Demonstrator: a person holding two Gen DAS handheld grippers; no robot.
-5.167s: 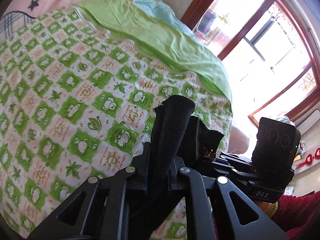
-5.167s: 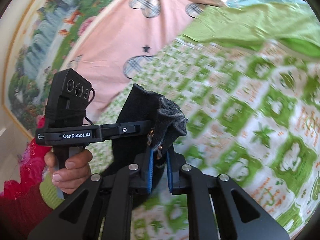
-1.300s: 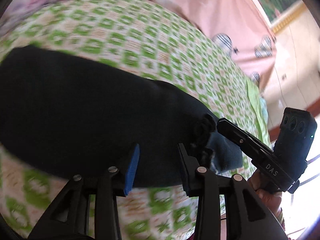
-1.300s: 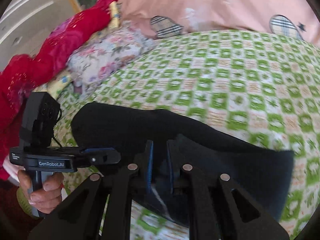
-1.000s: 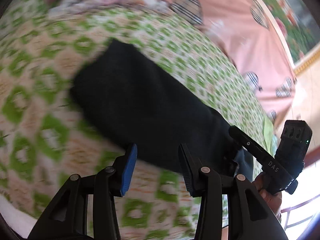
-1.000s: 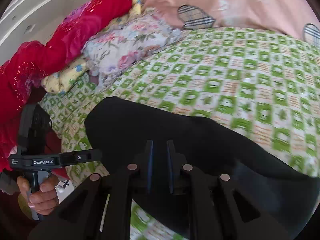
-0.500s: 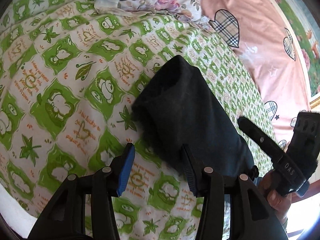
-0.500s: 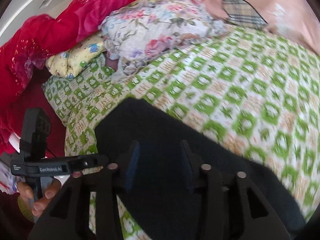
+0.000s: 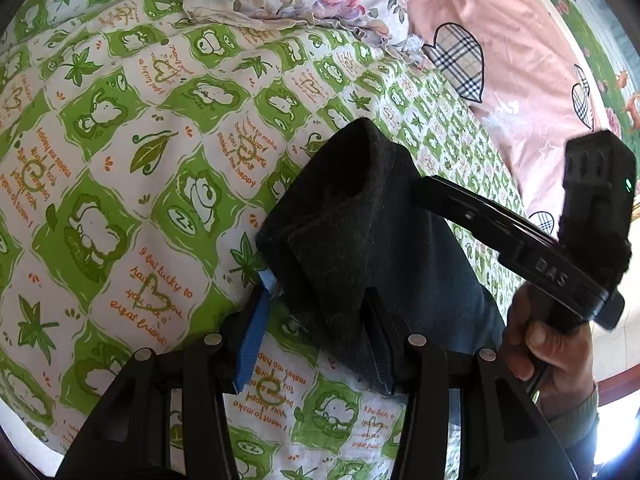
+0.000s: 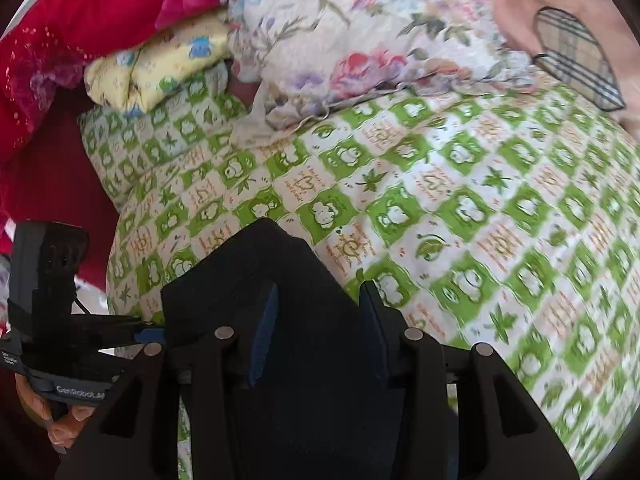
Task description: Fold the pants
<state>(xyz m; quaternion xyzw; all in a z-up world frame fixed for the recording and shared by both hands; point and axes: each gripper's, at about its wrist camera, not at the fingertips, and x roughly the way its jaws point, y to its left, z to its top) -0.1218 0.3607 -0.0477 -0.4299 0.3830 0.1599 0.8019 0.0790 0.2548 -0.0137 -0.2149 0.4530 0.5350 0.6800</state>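
The black pants (image 9: 360, 220) lie folded in a thick stack on the green-and-white patterned bedsheet (image 9: 120, 160). My left gripper (image 9: 312, 300) is open, its jaws astride the near corner of the stack without clamping it. My right gripper (image 10: 316, 304) is open too, jaws apart just above the pants (image 10: 264, 272). The right gripper also shows at the right of the left wrist view (image 9: 520, 240), held in a hand. The left gripper shows at the lower left of the right wrist view (image 10: 60, 320).
A floral pillow (image 10: 360, 32) and a yellow cushion (image 10: 160, 68) lie at the head of the bed, with a red blanket (image 10: 60, 40) to the left. A pink sheet with plaid hearts (image 9: 500, 60) lies beyond. The bed edge runs near the left gripper (image 10: 116, 248).
Both grippers have let go of the pants and opened. The pants, earlier held up and then spread long, now lie folded shorter. Both cameras have swung toward the pillows.
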